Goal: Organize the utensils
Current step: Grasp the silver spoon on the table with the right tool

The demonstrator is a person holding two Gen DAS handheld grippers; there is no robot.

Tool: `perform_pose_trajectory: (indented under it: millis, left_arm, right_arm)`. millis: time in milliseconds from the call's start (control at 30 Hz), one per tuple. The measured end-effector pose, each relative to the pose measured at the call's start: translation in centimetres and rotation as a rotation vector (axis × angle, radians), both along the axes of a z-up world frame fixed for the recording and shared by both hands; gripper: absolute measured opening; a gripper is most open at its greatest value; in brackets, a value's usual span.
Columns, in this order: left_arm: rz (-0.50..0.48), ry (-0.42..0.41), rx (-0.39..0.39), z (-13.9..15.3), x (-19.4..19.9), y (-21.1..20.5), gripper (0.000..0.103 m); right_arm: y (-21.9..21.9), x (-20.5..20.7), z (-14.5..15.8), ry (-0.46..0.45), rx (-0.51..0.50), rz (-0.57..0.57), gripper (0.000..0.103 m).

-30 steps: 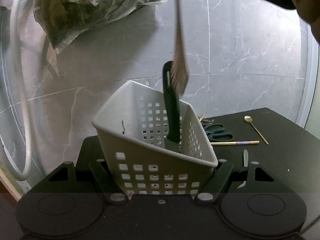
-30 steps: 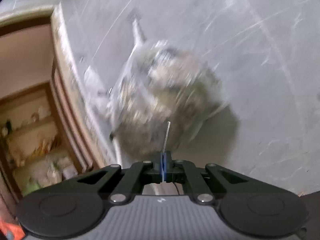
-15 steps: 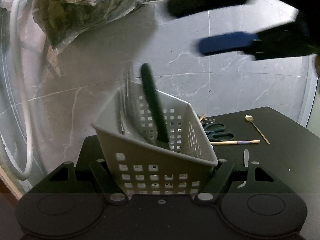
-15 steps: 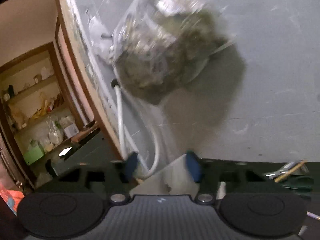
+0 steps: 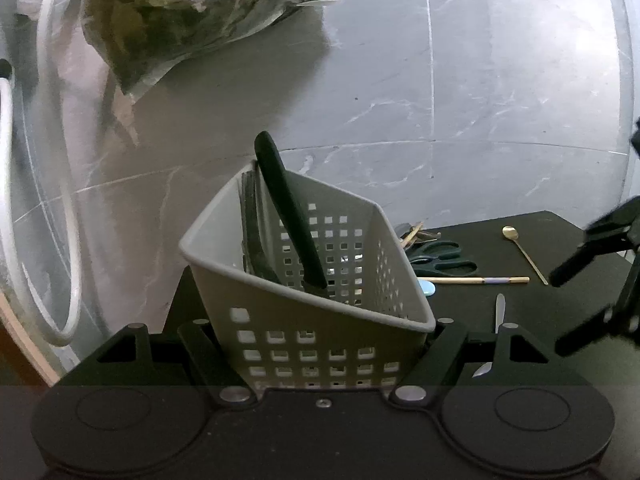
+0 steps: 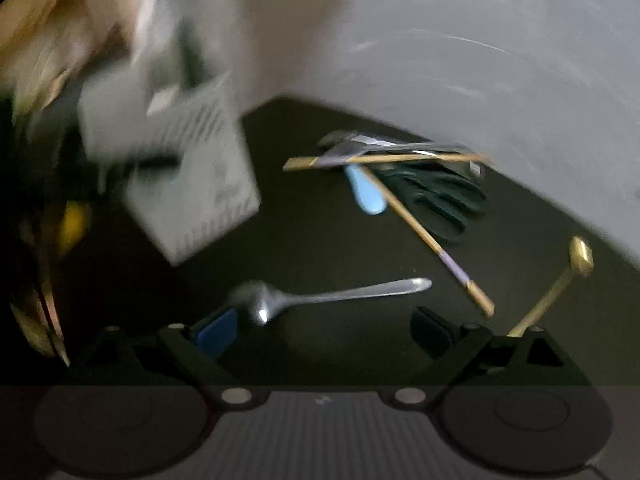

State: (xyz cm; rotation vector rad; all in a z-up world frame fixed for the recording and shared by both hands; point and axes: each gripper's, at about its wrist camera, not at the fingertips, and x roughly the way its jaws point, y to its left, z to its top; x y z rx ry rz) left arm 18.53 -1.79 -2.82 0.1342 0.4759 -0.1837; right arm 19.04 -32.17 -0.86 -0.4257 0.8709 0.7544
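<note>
Steel spoon (image 6: 316,298) lies just ahead of the spread right gripper (image 6: 326,330).

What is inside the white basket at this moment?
Inside the white basket a dark-handled utensil stands leaning against the back corner, with a second flat dark piece beside it. The front wall hides their lower ends and the basket floor.

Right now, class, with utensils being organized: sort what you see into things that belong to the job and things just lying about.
Part of the job:
white basket, held by the left gripper
black-handled knife standing in it
silver spoon
gold spoon
chopsticks
green scissors
right gripper, open

Just lying about:
plastic bag on the wall
white hose
</note>
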Motion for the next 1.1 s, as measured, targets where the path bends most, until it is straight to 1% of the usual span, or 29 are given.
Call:
perform_pose_trajectory:
  millis: [33,67,167,233,300,333,400,433,467,500,533,567,600,633,667,733,800,833,867,900,967,1100]
  left_arm:
    - [0.005,0.000,0.000,0.0,0.0,-0.1,0.077]
    - [0.010,0.001,0.001,0.0,0.0,-0.1,0.077]
    - [0.029,0.001,0.000,0.1,0.1,-0.4,0.077]
    - [0.044,0.000,0.000,0.1,0.1,-0.5,0.077]
    - [0.054,0.000,0.000,0.1,0.2,-0.7,0.077]
    - [0.058,0.000,0.001,0.1,0.2,-0.8,0.077]
    - [0.065,0.000,0.005,0.1,0.2,-1.0,0.077]
    - [0.068,-0.001,0.007,0.1,0.2,-1.1,0.077]
    - [0.072,-0.002,0.007,0.1,0.2,-1.1,0.077]
    - [0.076,-0.003,0.008,0.1,0.2,-1.2,0.077]
    - [0.078,-0.004,0.008,0.1,0.1,-1.3,0.077]
    - [0.080,-0.004,0.007,0.0,0.1,-1.3,0.077]
    - [0.082,-0.004,0.006,0.0,0.1,-1.3,0.077]
    - [0.081,-0.005,0.006,0.0,0.1,-1.2,0.077]
    - [0.080,-0.005,0.006,0.0,0.1,-1.2,0.077]
    - [0.078,-0.004,0.006,0.0,0.1,-1.1,0.077]
    - [0.075,-0.004,0.006,0.0,0.1,-1.0,0.077]
    - [0.072,-0.004,0.005,0.0,0.1,-0.9,0.077]
    - [0.070,-0.003,0.004,0.0,0.1,-0.9,0.077]
    - [0.066,-0.003,0.004,0.0,0.1,-0.8,0.077]
    - [0.061,-0.003,0.003,0.0,0.2,-0.8,0.077]
    - [0.034,-0.002,0.003,0.0,0.4,-0.5,0.077]
  right_arm:
    - [0.4,0.5,-0.1,-0.005,-0.042,0.076,0.097]
    - [0.8,0.9,-0.1,-0.003,-0.061,0.144,0.097]
    - [2.1,1.9,0.2,0.018,-0.090,0.372,0.097]
    - [3.7,2.3,-0.2,0.034,-0.142,0.528,0.094]
    - [5.5,2.6,-1.0,0.076,-0.201,0.672,0.089]
    - [6.3,2.6,-1.5,0.094,-0.233,0.731,0.087]
    - [7.5,2.4,-2.5,0.111,-0.289,0.827,0.078]
    - [7.9,2.4,-2.8,0.116,-0.309,0.859,0.076]
    - [8.2,2.3,-2.9,0.104,-0.314,0.890,0.074]
    - [8.4,2.3,-2.9,0.099,-0.315,0.911,0.070]
    - [8.7,2.4,-2.8,0.100,-0.316,0.921,0.068]
    - [8.9,2.5,-2.7,0.101,-0.316,0.926,0.059]
    - [9.0,2.6,-2.6,0.093,-0.318,0.927,0.047]
    - [9.2,2.6,-2.5,0.082,-0.322,0.930,0.041]
    - [9.2,2.4,-2.5,0.071,-0.326,0.935,0.038]
    - [9.0,1.9,-2.5,0.054,-0.326,0.936,0.037]
    - [8.6,1.1,-2.5,0.034,-0.316,0.922,0.029]
    - [8.3,0.8,-2.5,0.031,-0.307,0.905,0.027]
    - [7.9,0.5,-2.5,0.023,-0.296,0.872,0.023]
    - [7.6,0.3,-2.5,0.013,-0.286,0.839,0.013]
    - [6.6,0.0,-2.5,-0.008,-0.263,0.752,0.005]
    - [4.8,-1.5,-2.9,-0.019,-0.201,0.588,0.004]
